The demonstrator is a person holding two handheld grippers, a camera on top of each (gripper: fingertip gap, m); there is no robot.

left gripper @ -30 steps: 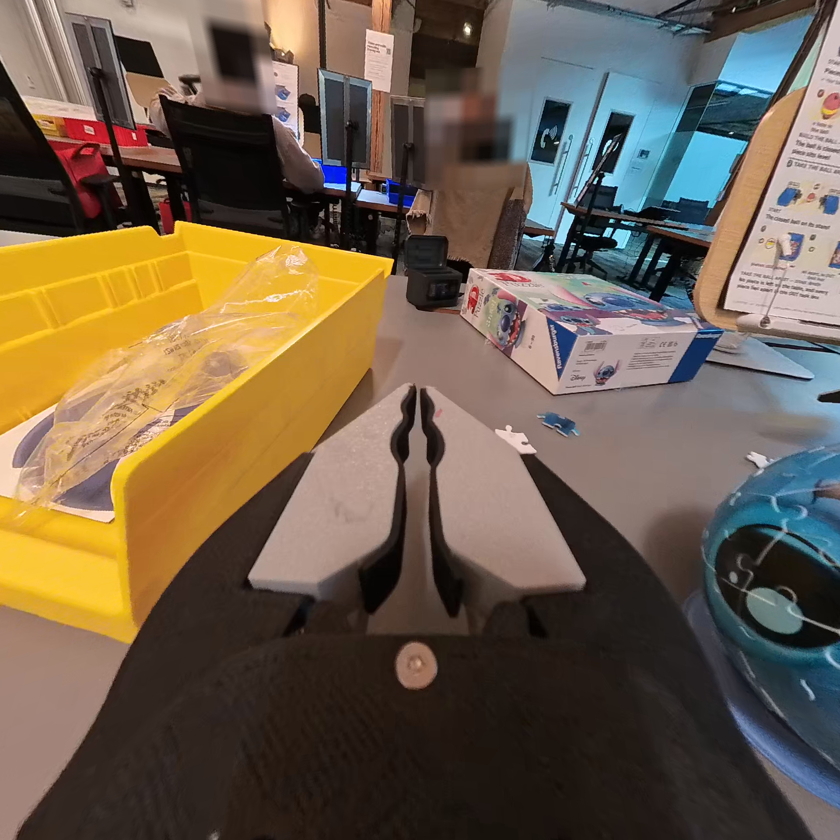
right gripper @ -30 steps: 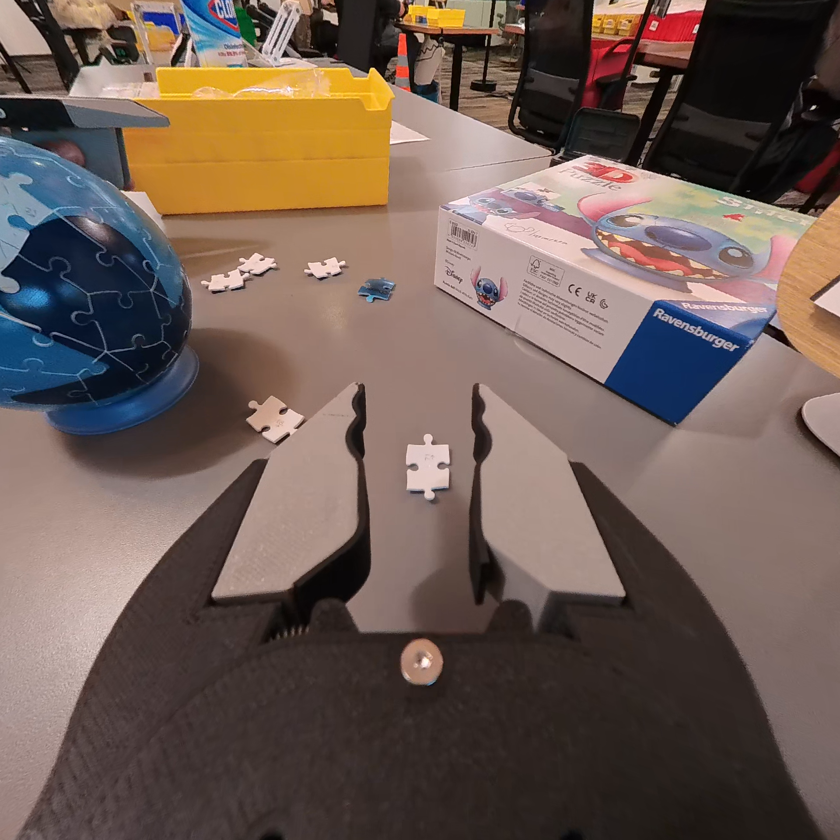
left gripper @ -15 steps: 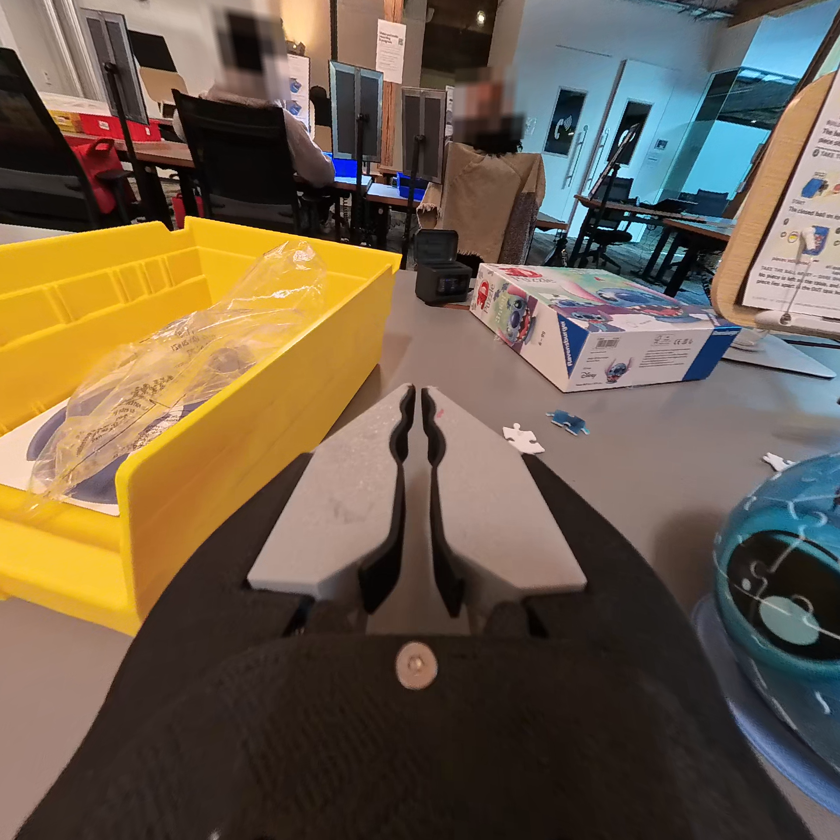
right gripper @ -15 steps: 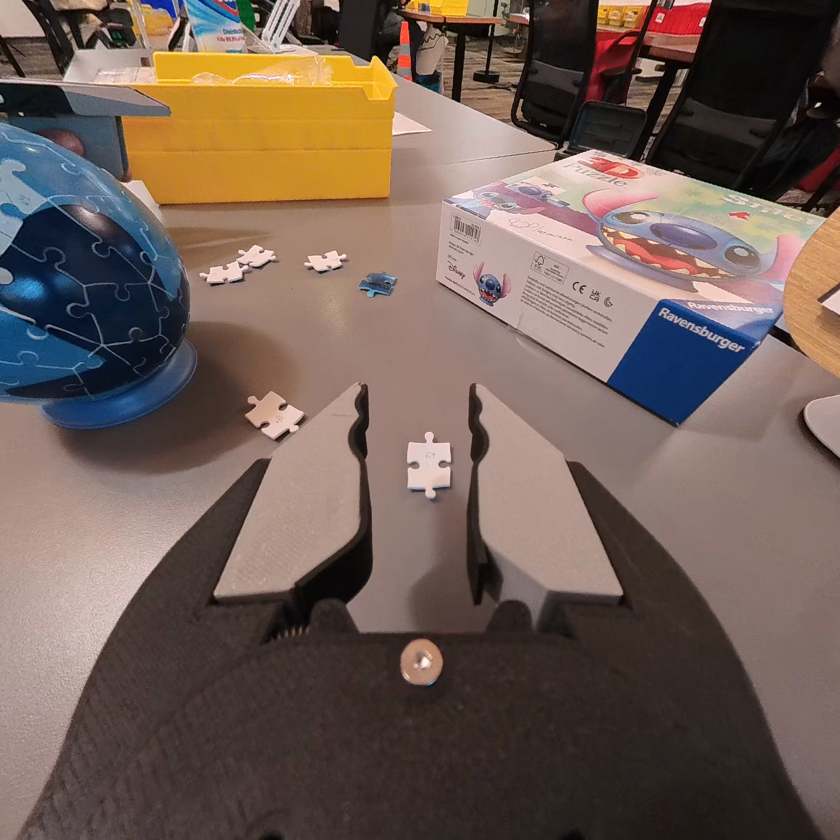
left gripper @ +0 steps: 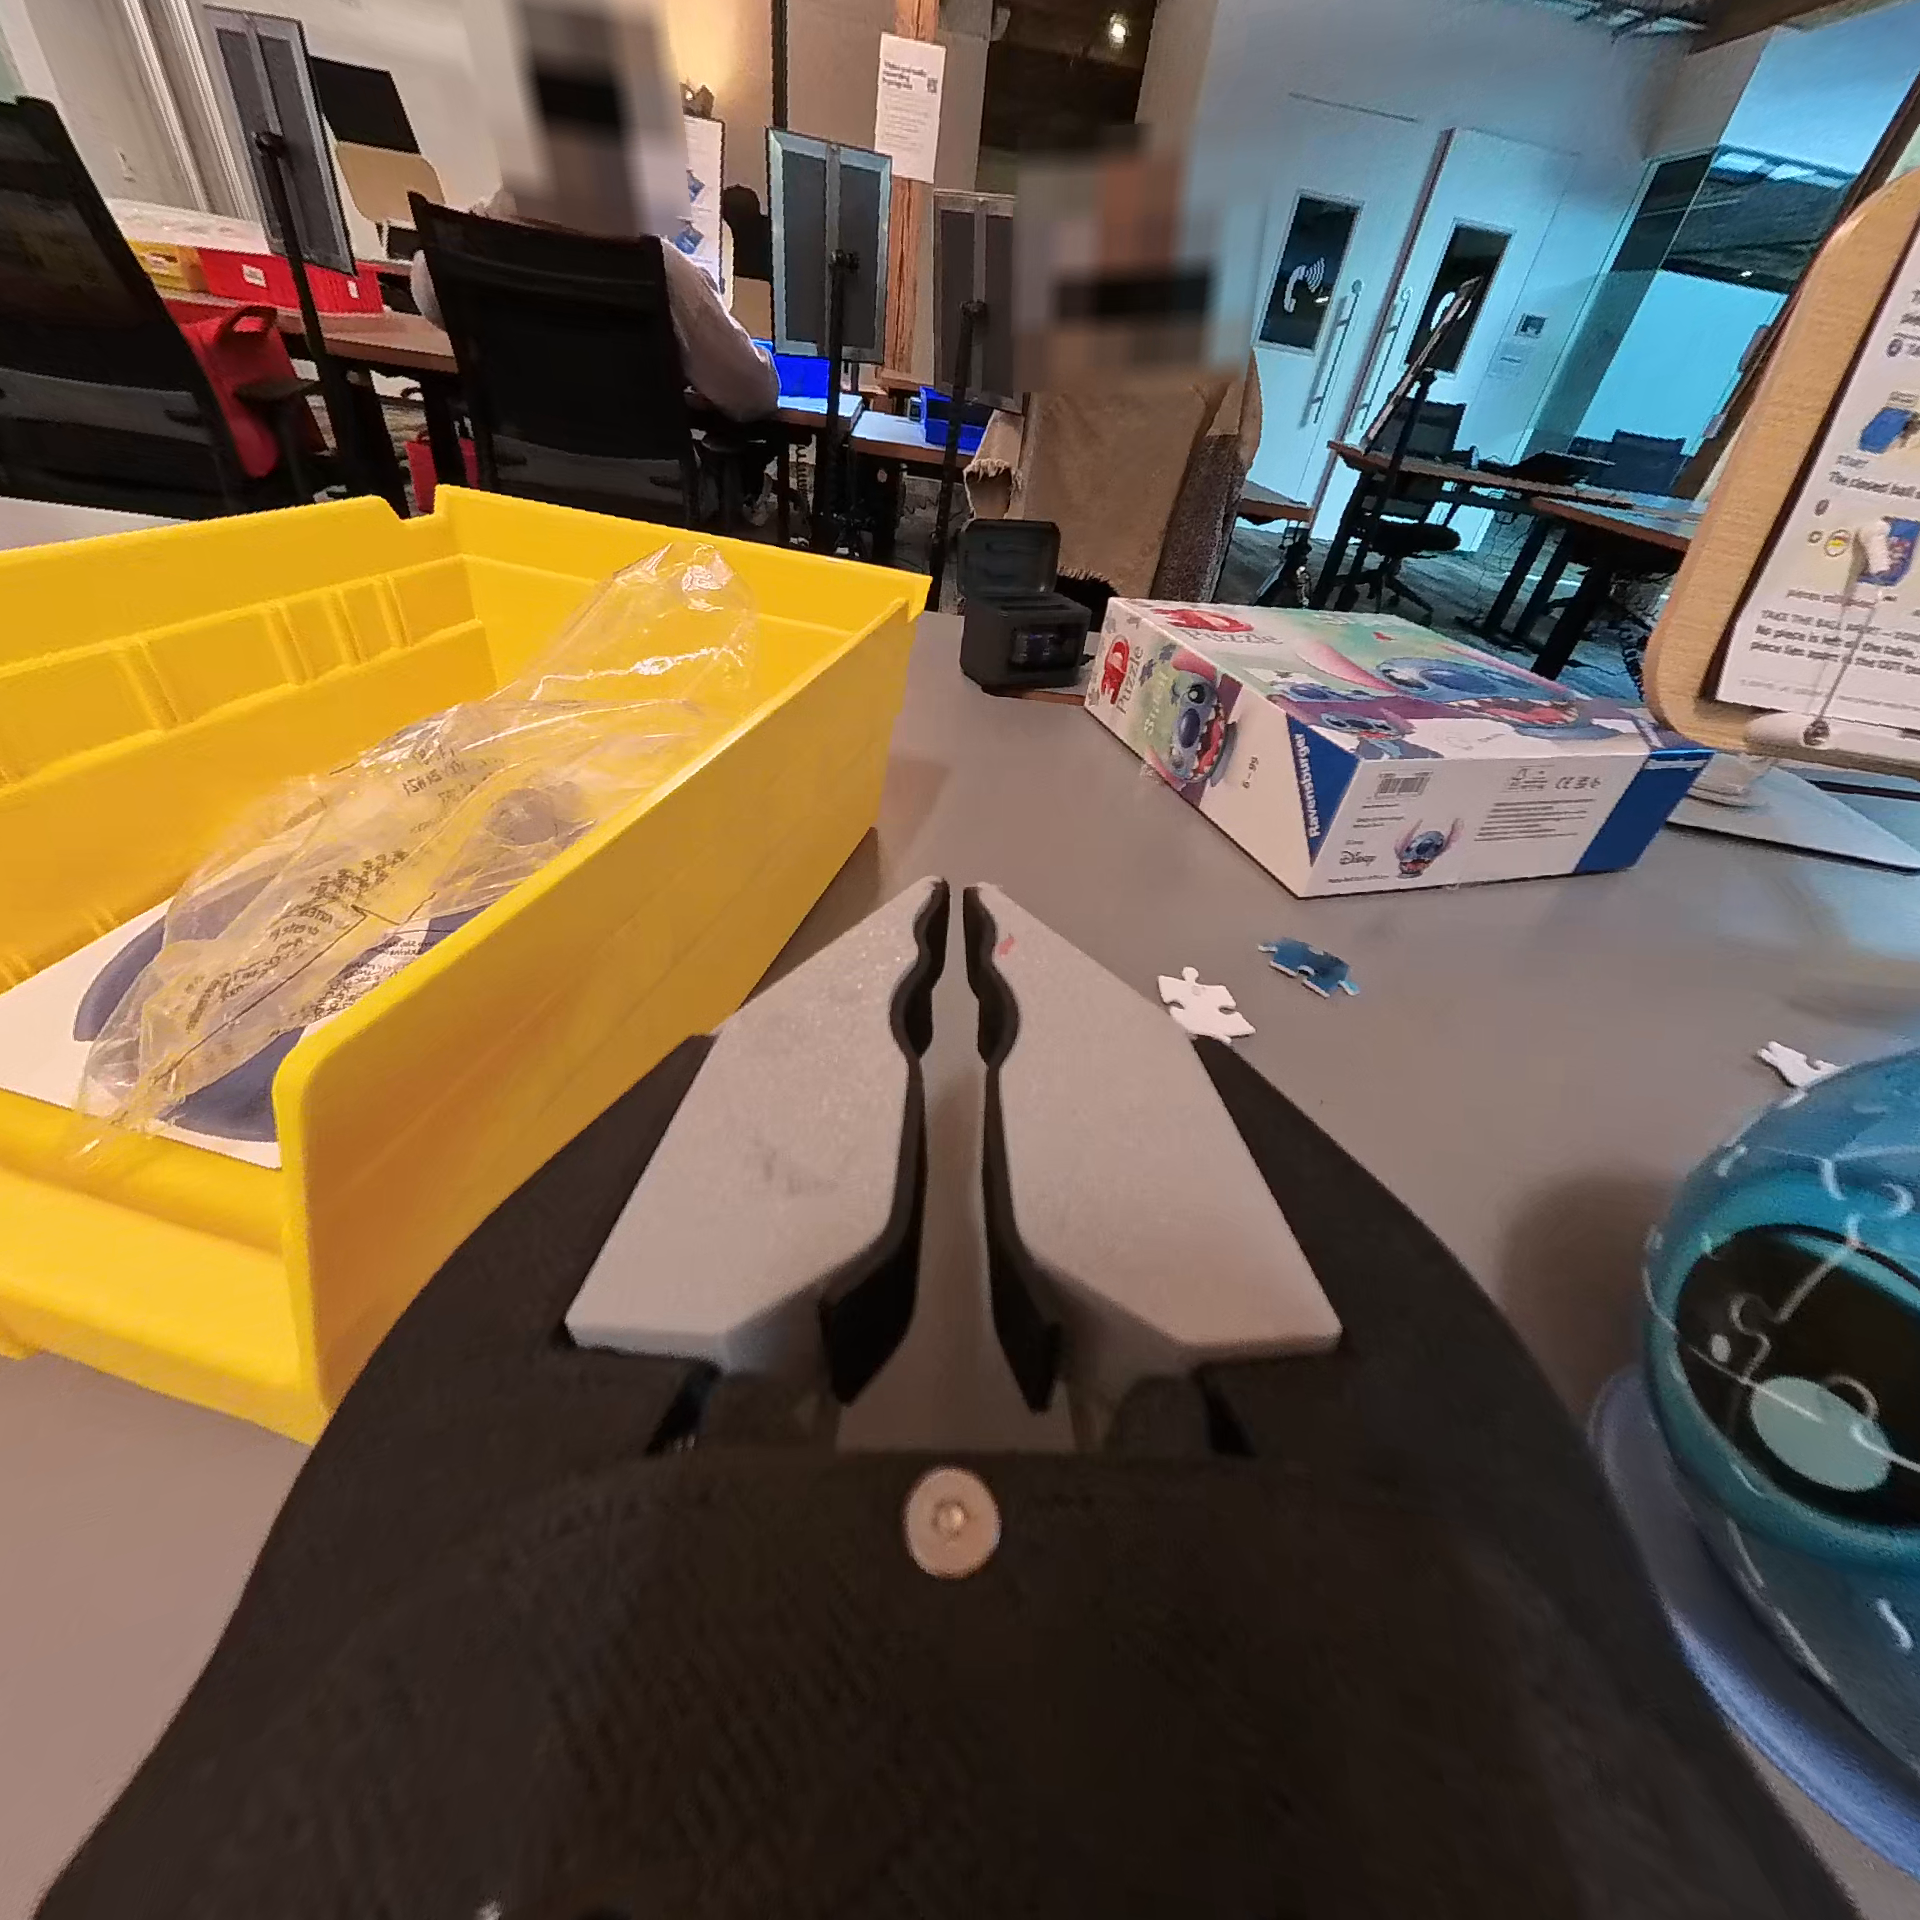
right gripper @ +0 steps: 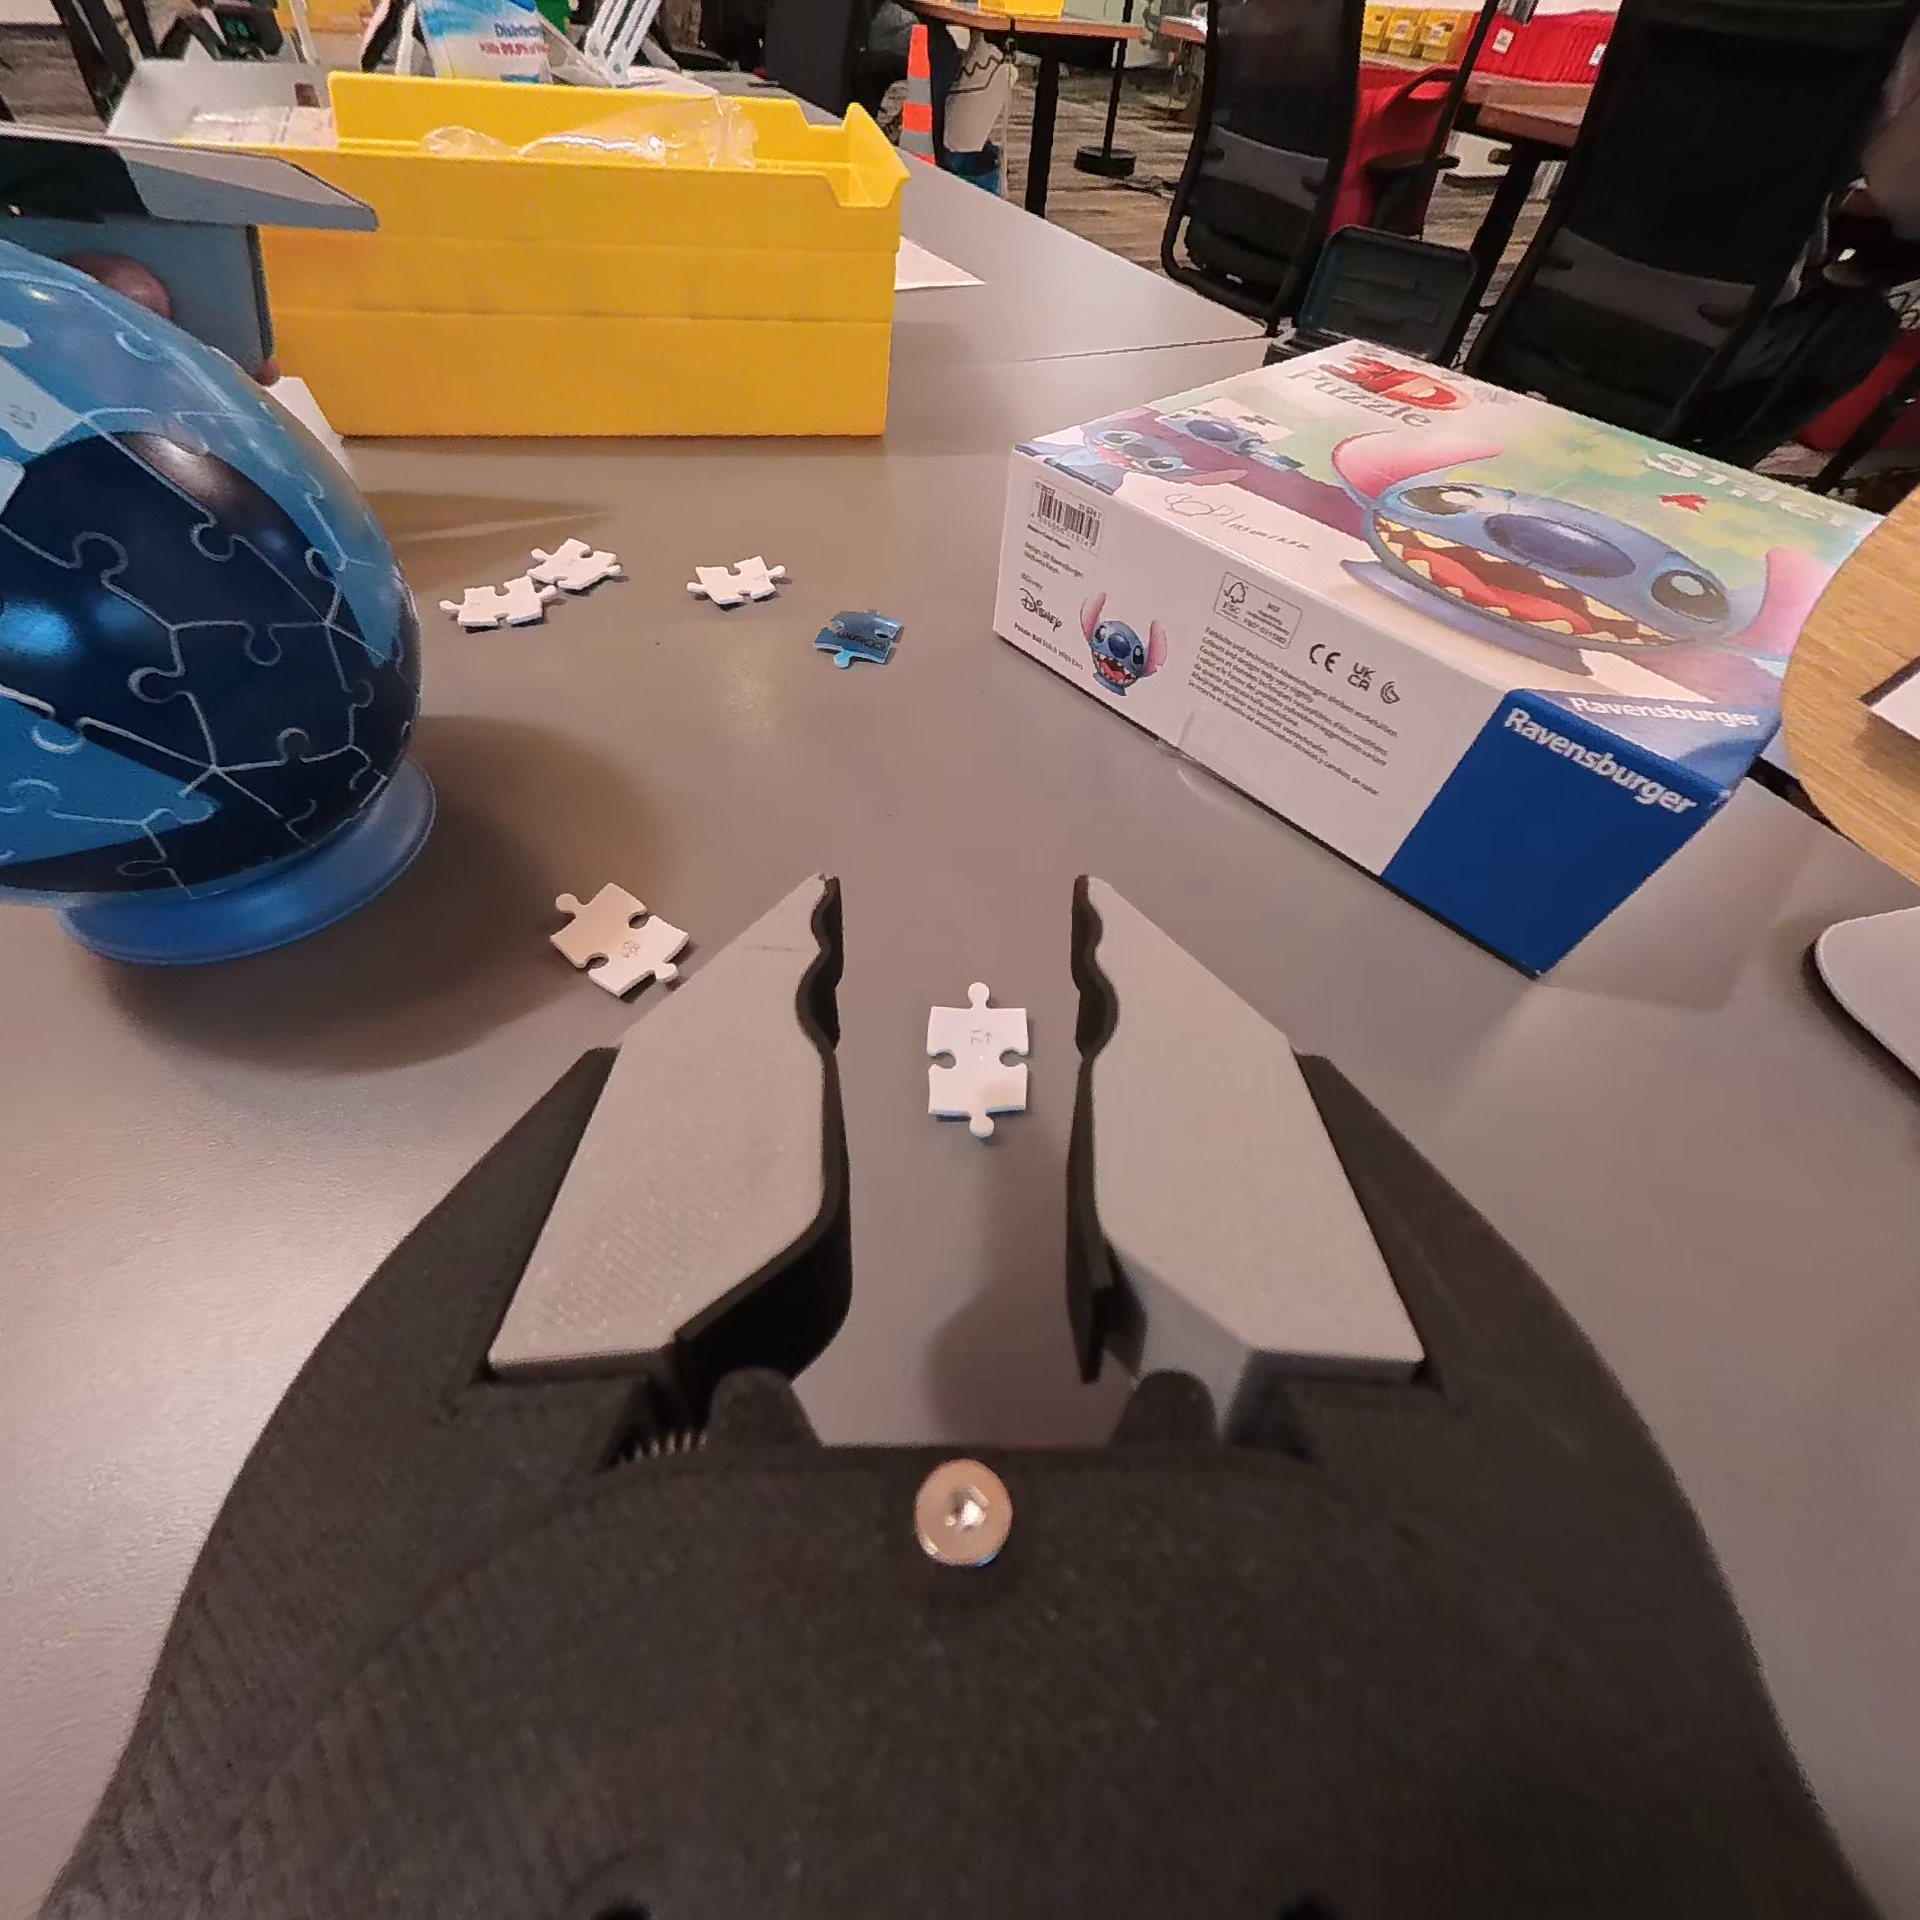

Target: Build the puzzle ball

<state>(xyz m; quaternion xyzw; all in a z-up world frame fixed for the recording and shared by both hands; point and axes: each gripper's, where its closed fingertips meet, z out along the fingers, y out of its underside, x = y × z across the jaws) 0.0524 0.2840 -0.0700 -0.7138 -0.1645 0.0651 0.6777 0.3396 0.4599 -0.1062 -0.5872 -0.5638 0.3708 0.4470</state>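
Left wrist view first: the left gripper [left gripper: 956, 920] has its fingers pinched nearly together with nothing between them, just a thin slit; it sits low over the grey table [left gripper: 1039, 790], pointing level across it, so I'd guess it's parked out of the way while the other one works. The yellow bin [left gripper: 582, 966] lies just left of the gripper with a clear plastic bag [left gripper: 416, 821] inside, probably the piece packaging; the puzzle box [left gripper: 1382, 769] is farther off to the right of the gripper; the puzzle ball [left gripper: 1808, 1340] peeks in at the right edge on its blue stand, with a white piece [left gripper: 1205, 1003] and a blue piece [left gripper: 1307, 964] beyond the gripper tips.

Right wrist view: the right gripper [right gripper: 956, 914] is spread wide and gripping nothing; a white puzzle piece [right gripper: 977, 1055] lies blank side up flat on the table between the fingers, touching neither; looks lined up for a pinch. The gripper is tilted down at the table, close to it; the ball [right gripper: 187, 644] sits well left of that piece; another white piece [right gripper: 620, 938] lies just outside the left finger; more loose pieces [right gripper: 540, 587] lie between the ball and the box [right gripper: 1455, 623].
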